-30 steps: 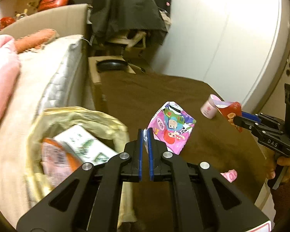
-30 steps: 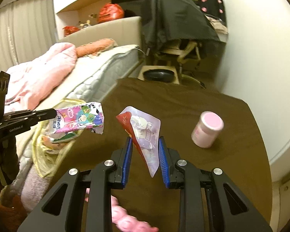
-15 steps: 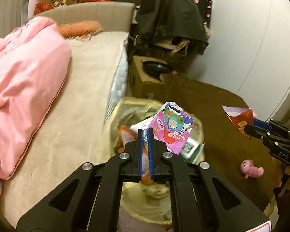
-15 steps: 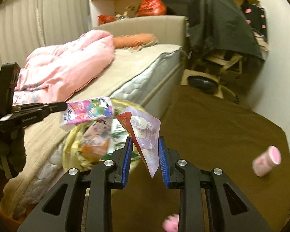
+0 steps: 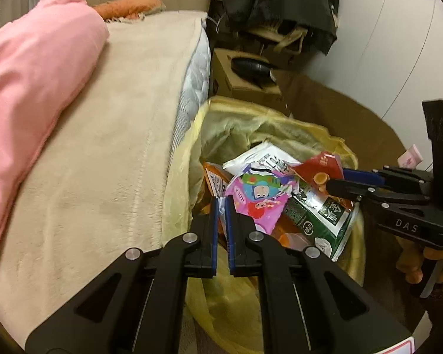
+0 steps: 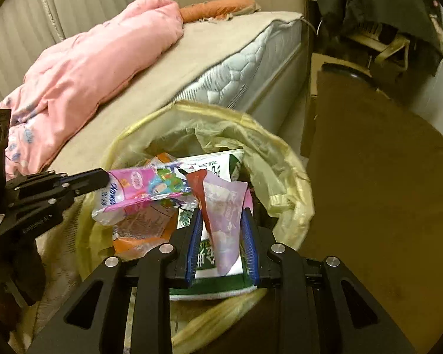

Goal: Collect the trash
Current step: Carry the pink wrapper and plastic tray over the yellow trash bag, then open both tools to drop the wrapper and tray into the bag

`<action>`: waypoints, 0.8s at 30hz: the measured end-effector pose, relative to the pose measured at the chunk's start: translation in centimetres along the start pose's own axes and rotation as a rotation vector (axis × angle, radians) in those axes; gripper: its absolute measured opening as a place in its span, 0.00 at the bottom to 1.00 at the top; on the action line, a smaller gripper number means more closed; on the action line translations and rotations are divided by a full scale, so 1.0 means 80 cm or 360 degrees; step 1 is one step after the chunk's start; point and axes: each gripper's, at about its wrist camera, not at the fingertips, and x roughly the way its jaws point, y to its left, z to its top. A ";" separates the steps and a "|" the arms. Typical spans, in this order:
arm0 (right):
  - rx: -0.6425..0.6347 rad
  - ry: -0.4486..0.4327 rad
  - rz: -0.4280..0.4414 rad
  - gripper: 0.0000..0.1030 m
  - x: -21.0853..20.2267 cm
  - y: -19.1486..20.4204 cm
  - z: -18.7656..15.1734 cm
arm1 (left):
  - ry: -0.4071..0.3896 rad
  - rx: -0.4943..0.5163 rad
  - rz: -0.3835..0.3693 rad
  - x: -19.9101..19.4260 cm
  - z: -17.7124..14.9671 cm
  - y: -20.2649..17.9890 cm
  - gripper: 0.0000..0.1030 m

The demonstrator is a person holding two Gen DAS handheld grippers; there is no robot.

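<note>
Left gripper: jaws nearly closed, pinching pink wrapper. Right gripper: jaws part-open, clamping pouch. Both over bin; light film may cling to pads or flutter past rim onto bed.

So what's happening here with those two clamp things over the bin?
A person is tidying up trash with a handheld gripper in each hand. The left gripper is shut on a pink cartoon wrapper, the right gripper on a red and lilac pouch. Both hang over the yellow-lined bin beside the bed, not yet dropped in.
</note>
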 end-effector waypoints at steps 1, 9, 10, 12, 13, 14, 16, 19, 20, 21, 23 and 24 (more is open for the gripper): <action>-0.0012 0.0010 0.0003 0.25 0.005 0.000 0.001 | 0.0013 -0.0002 -0.0007 0.005 0.000 0.002 0.05; -0.0138 0.0087 -0.0008 0.25 0.037 0.010 0.004 | 0.0063 -0.0022 -0.0075 0.024 0.001 0.008 0.05; -0.0145 0.0103 -0.0010 0.25 0.041 0.010 0.003 | 0.0065 -0.0017 -0.0077 0.024 0.000 0.007 0.05; -0.0130 0.0118 0.0007 0.25 0.043 0.008 0.003 | 0.0074 -0.0001 -0.0079 0.027 0.001 0.005 0.05; -0.0138 0.0125 0.0003 0.25 0.043 0.007 0.004 | 0.0078 0.0004 -0.0078 0.029 0.002 0.004 0.05; -0.0154 0.0132 -0.0004 0.25 0.044 0.008 0.004 | 0.0082 0.0009 -0.0076 0.032 0.004 0.002 0.05; -0.0190 0.0147 -0.0025 0.25 0.046 0.012 0.003 | 0.0090 0.0011 -0.0077 0.035 0.004 0.000 0.05; -0.0206 0.0156 -0.0036 0.25 0.047 0.013 0.002 | 0.0104 0.0003 -0.0078 0.039 0.005 0.000 0.05; -0.0205 0.0156 -0.0039 0.25 0.046 0.014 0.001 | 0.0106 0.0001 -0.0081 0.038 0.005 0.001 0.05; -0.0205 0.0155 -0.0042 0.25 0.046 0.014 0.001 | 0.0106 0.0000 -0.0085 0.037 0.005 0.002 0.05; -0.0200 0.0142 -0.0048 0.25 0.043 0.015 0.000 | 0.0102 0.0003 -0.0088 0.036 0.004 0.002 0.05; -0.0193 0.0124 -0.0050 0.25 0.040 0.015 -0.002 | 0.0099 0.0005 -0.0093 0.035 0.004 0.001 0.05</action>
